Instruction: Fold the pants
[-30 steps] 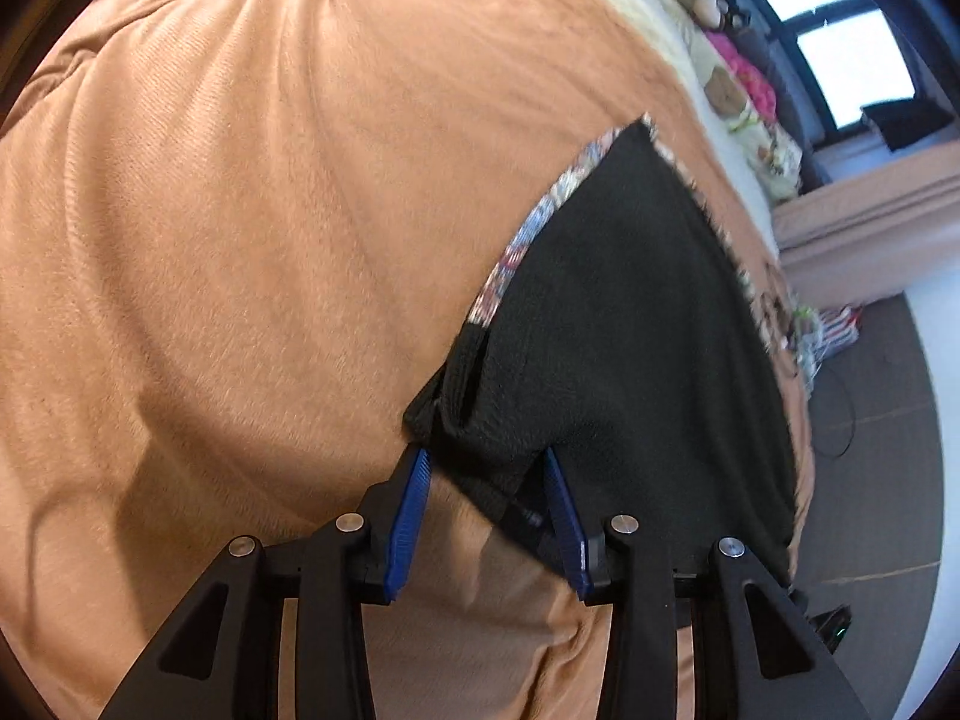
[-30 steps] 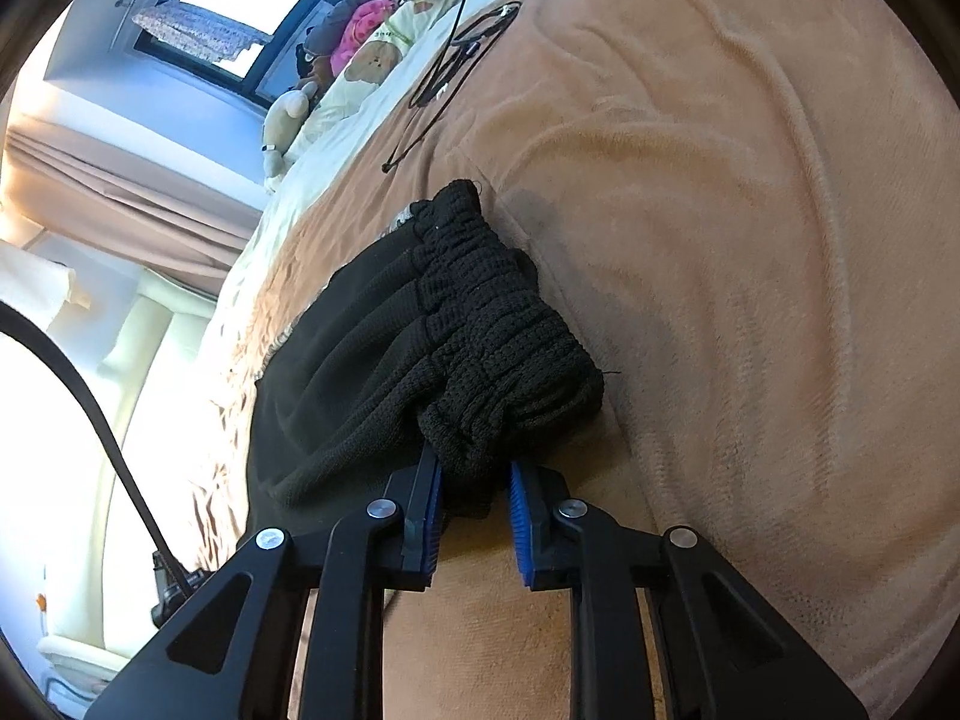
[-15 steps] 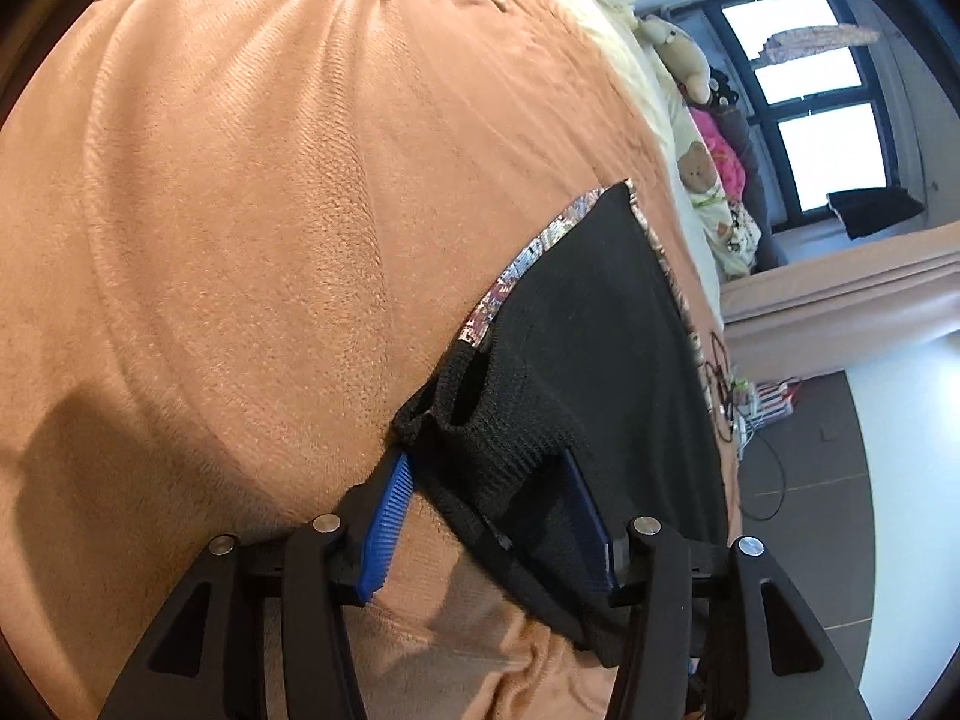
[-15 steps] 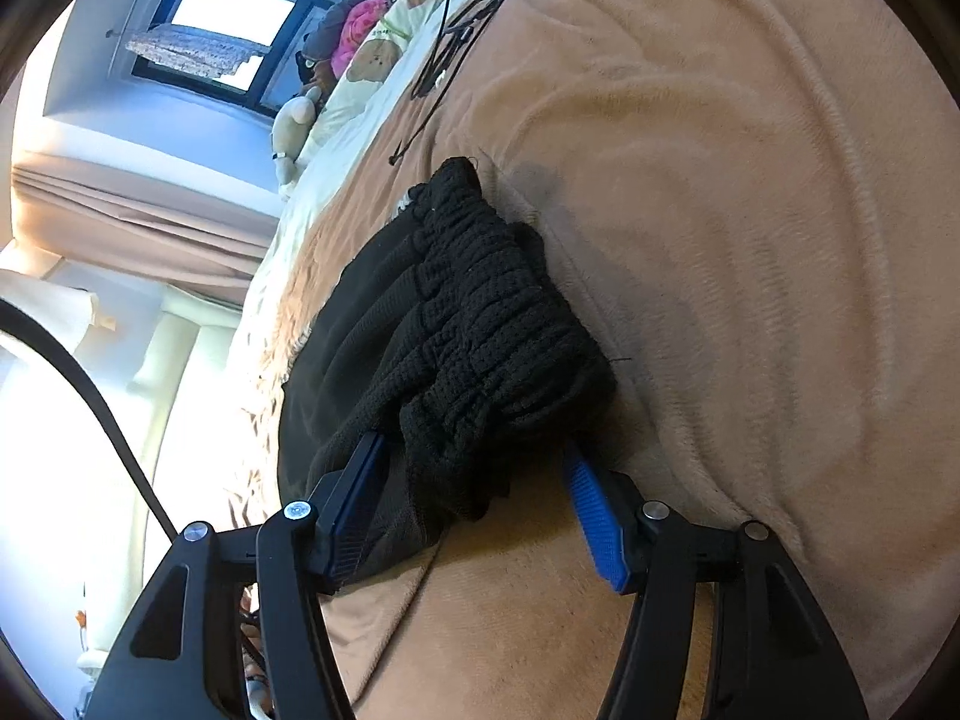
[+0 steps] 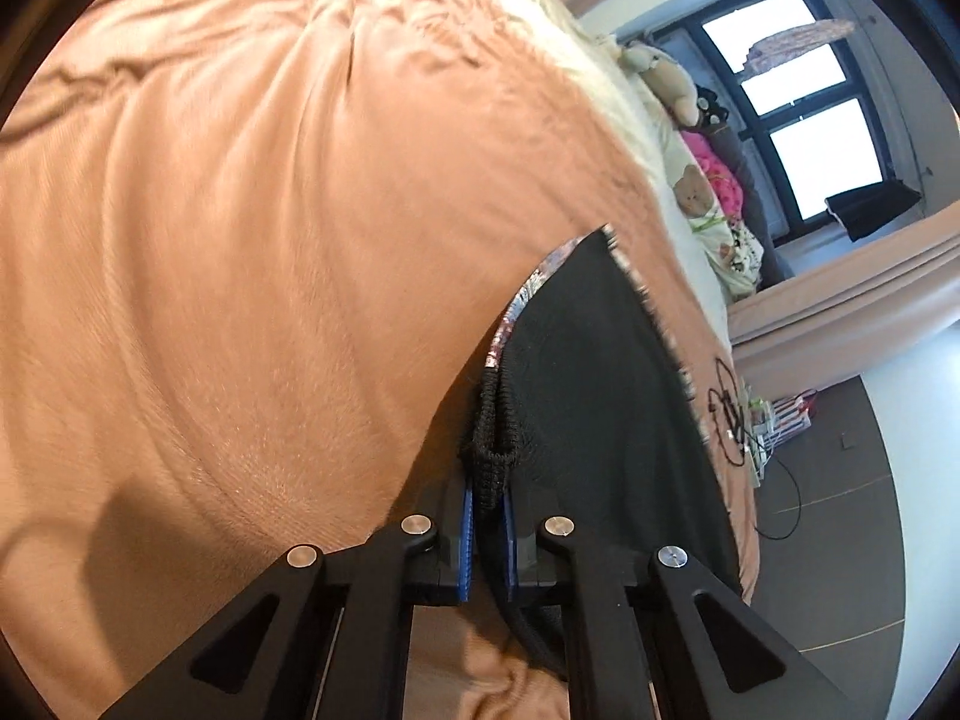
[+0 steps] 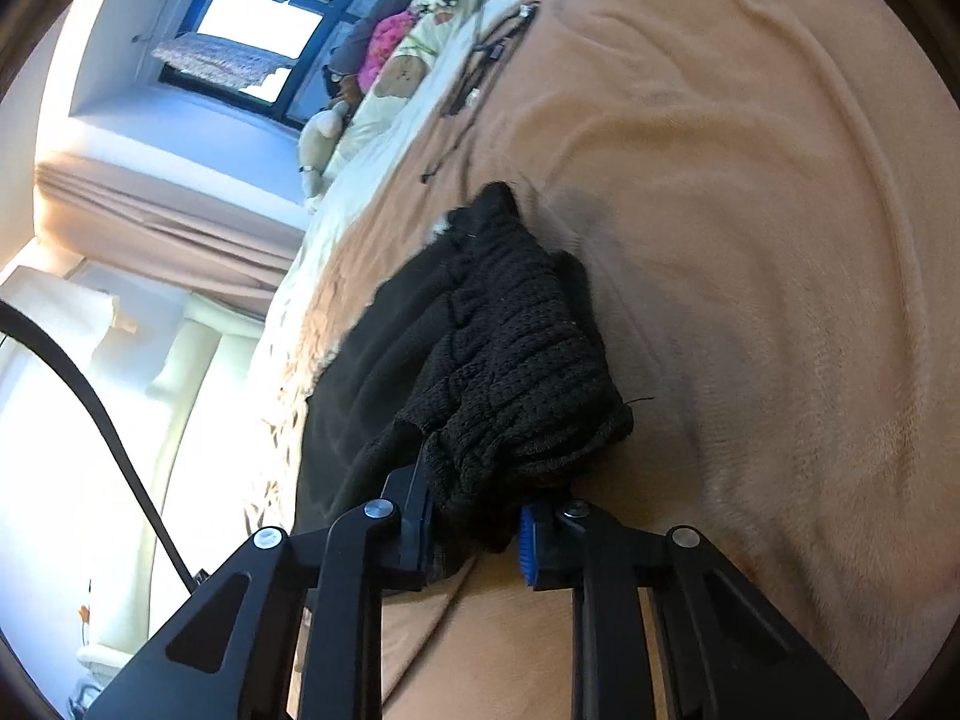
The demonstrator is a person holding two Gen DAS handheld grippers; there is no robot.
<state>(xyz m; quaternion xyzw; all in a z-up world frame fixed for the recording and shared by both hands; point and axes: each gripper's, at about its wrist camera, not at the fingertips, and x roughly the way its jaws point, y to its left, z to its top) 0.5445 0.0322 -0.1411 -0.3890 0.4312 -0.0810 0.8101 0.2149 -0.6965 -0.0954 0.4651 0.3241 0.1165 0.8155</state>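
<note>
Black pants (image 5: 600, 396) lie on an orange-brown blanket (image 5: 240, 240) that covers a bed. A patterned trim (image 5: 522, 300) runs along their left edge. My left gripper (image 5: 487, 492) is shut on a narrow pinch of the ribbed black waistband, which is lifted a little off the blanket. In the right wrist view the bunched knitted waistband of the pants (image 6: 522, 348) fills the space between the blue pads. My right gripper (image 6: 474, 504) has its jaws closing, and the pads press on that bunch. The far legs of the pants are hidden behind the folds.
Stuffed toys (image 5: 660, 75) and pillows sit at the bed's head below a window (image 5: 798, 90). Black cables (image 5: 729, 414) lie on the blanket near the bed's edge, beyond which is grey floor (image 5: 840, 510). A black cord (image 6: 90, 396) hangs at the left.
Both grippers opened wide around the waistband half a second ago and have since clamped on it. The left one has risen and tipped up, pulling the fabric into a thin pinch.
</note>
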